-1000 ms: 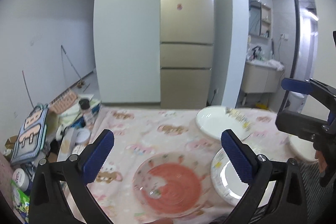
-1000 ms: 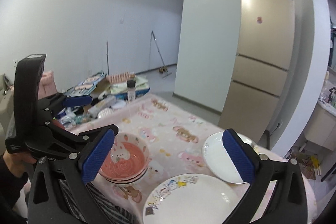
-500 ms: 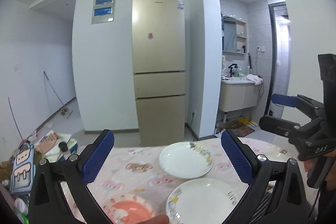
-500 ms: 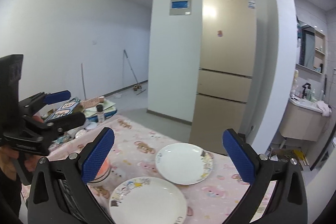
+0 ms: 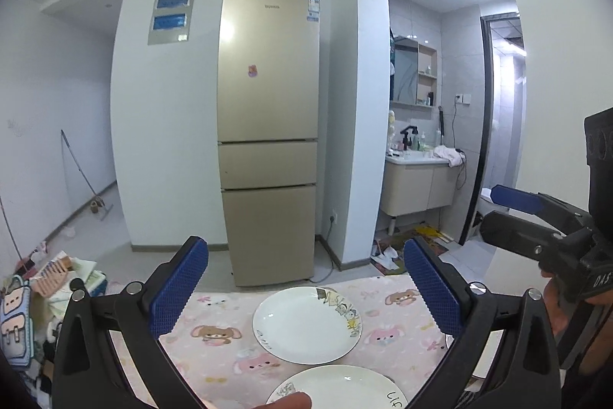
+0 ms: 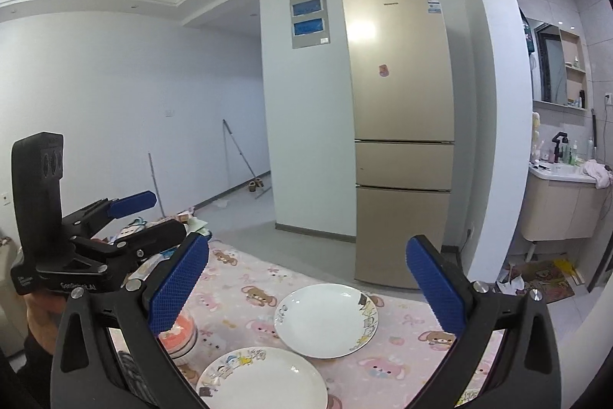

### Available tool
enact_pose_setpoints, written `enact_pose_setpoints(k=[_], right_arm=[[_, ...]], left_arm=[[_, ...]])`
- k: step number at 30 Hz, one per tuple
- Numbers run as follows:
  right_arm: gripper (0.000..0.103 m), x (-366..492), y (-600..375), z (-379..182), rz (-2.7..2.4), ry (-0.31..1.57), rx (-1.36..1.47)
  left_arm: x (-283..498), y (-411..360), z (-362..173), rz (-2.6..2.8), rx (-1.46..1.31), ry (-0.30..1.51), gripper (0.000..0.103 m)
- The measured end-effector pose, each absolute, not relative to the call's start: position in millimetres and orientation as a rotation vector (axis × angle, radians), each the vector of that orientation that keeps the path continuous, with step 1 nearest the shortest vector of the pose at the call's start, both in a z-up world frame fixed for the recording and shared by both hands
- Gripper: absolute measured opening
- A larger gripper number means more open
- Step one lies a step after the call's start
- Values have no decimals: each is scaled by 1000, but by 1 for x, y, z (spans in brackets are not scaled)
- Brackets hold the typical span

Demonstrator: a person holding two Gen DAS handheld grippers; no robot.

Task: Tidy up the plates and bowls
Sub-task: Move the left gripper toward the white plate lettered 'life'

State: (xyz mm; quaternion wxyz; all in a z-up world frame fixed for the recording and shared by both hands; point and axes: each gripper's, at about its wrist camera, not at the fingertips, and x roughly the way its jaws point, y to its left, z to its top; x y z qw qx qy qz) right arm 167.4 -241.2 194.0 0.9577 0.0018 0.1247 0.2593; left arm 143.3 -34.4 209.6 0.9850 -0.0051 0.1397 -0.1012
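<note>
Two white plates lie flat on the pink cartoon tablecloth (image 6: 245, 298): the far plate (image 6: 325, 321) sits low in the middle of the right wrist view, the near plate (image 6: 264, 378) at the bottom edge, their rims almost meeting. The stack of pink bowls (image 6: 180, 336) stands lower left, half hidden behind my finger. My right gripper (image 6: 306, 294) is spread wide and holds nothing; my left gripper (image 5: 306, 298) is likewise spread and empty — both hang above the table, aimed more at the gold fridge (image 5: 268, 137) than at the dishes. I judge I'm between grasps, with the plates not yet stacked. Next I'd tip down and take one plate by its rim — a shallow edge, easy to slip.
</note>
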Motion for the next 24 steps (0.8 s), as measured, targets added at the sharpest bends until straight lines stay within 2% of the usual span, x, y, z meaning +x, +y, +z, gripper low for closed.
enact_pose_setpoints(k=[10,24], right_arm=[[103,203,-236,175,466,280,-4],[103,254,-244,111,454,428,33]], left_arm=[[199,-36,187,-221,-38,369,103],[270,-51,90,-189,-39,591,103]])
